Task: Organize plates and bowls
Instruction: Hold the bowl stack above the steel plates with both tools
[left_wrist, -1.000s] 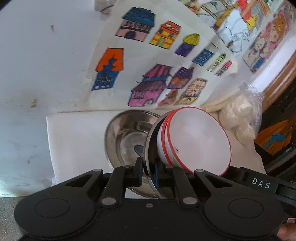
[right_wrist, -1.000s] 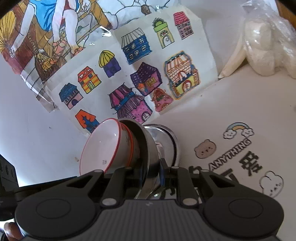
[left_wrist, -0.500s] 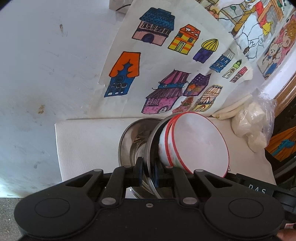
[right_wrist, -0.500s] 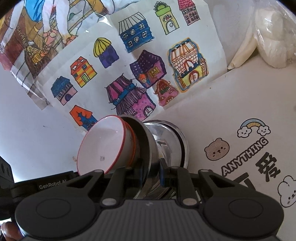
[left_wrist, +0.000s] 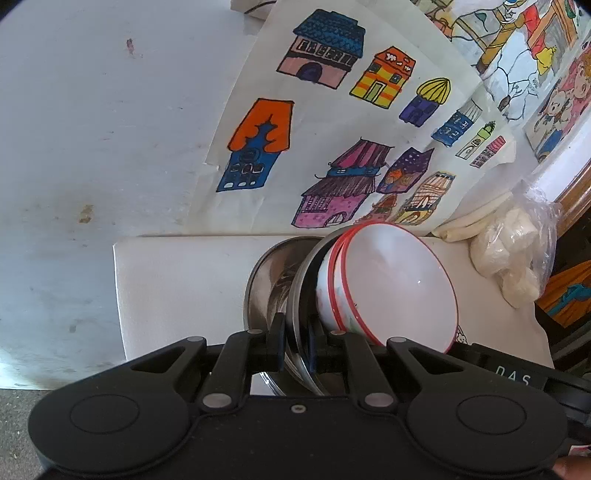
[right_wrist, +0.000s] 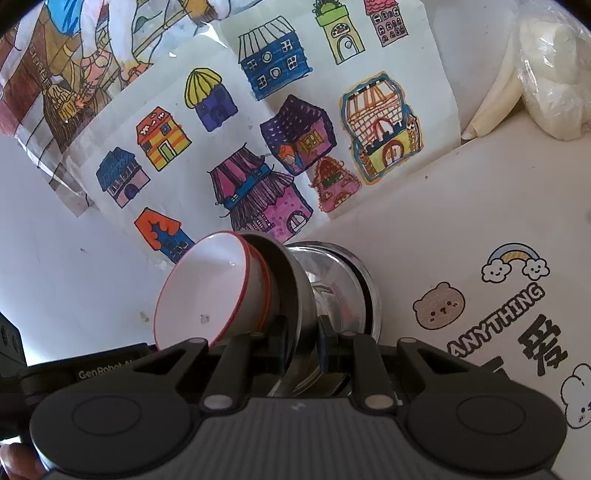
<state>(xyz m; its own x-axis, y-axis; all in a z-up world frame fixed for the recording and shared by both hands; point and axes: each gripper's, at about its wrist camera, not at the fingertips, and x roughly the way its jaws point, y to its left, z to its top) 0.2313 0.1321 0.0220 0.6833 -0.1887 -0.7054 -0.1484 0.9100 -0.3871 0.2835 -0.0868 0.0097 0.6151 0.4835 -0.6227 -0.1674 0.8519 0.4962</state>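
Closer now, my bowls come down toward the steel plate.
Both my left gripper and right gripper pinch the steel bowl rim, so the red-rimmed bowls inside stay put, tipped, over the white mat.

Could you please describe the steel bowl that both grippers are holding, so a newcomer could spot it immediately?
Start at the white mat below the sheet of coloured house drawings. The held steel bowl is tipped on edge there. Unlike the second steel bowl behind it, it has two red-rimmed white bowls nested inside.
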